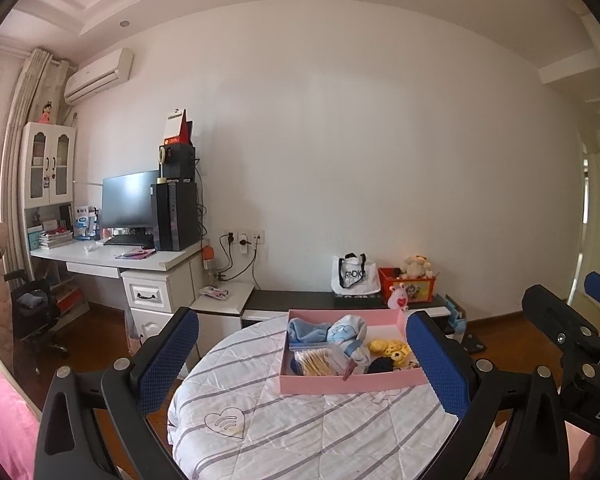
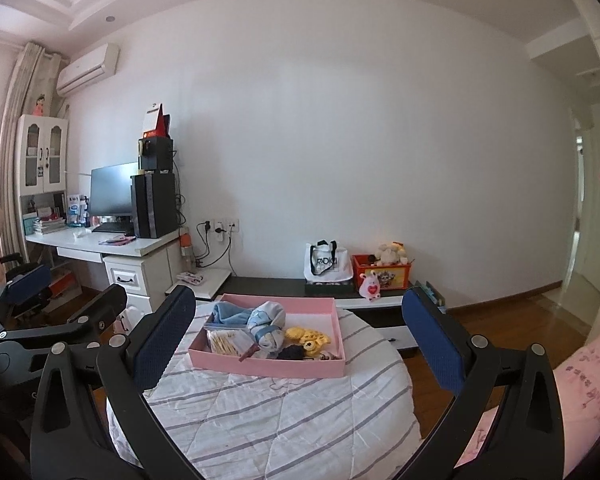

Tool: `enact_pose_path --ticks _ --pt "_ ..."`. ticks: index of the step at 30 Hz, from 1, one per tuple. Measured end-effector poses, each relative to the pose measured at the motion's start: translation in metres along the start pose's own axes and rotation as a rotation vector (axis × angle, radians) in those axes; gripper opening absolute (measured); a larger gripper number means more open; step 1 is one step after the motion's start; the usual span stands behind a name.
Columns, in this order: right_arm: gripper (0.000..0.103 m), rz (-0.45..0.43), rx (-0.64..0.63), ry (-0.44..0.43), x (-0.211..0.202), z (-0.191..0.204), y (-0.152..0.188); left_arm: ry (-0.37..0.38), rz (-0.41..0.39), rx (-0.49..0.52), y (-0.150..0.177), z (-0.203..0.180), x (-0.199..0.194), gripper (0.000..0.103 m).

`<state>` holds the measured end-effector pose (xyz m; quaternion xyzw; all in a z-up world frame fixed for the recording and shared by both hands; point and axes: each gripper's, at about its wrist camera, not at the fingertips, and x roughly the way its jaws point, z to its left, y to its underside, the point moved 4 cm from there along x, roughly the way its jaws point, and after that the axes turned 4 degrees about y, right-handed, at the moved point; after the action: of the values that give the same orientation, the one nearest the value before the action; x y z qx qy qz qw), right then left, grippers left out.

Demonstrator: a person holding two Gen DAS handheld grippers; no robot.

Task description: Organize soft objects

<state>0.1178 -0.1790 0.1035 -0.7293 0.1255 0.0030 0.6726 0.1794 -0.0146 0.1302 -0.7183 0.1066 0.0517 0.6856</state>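
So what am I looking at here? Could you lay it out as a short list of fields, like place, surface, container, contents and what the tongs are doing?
Place: bedroom with a desk and monitor
Surface: round table under a striped quilt
Container: shallow pink box, open, on the quilt
Contents: blue cloth, light blue bundle, bag of cotton swabs, yellow knitted pieces, a dark knitted item
Left tongs: open, holding nothing, short of the box
Right tongs: open, holding nothing, short of the box

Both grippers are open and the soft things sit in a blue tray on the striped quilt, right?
Not quite: the tray is pink, not blue, as the right wrist view shows. Both grippers, left and right, are open, and the tray rests on the striped quilt.
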Motion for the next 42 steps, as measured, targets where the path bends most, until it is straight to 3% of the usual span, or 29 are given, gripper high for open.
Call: enact_pose_path --ticks 42 --pt "0.103 -0.034 -0.027 0.003 -0.014 0.004 -0.009 -0.008 -0.013 0.001 0.009 -0.002 -0.001 0.103"
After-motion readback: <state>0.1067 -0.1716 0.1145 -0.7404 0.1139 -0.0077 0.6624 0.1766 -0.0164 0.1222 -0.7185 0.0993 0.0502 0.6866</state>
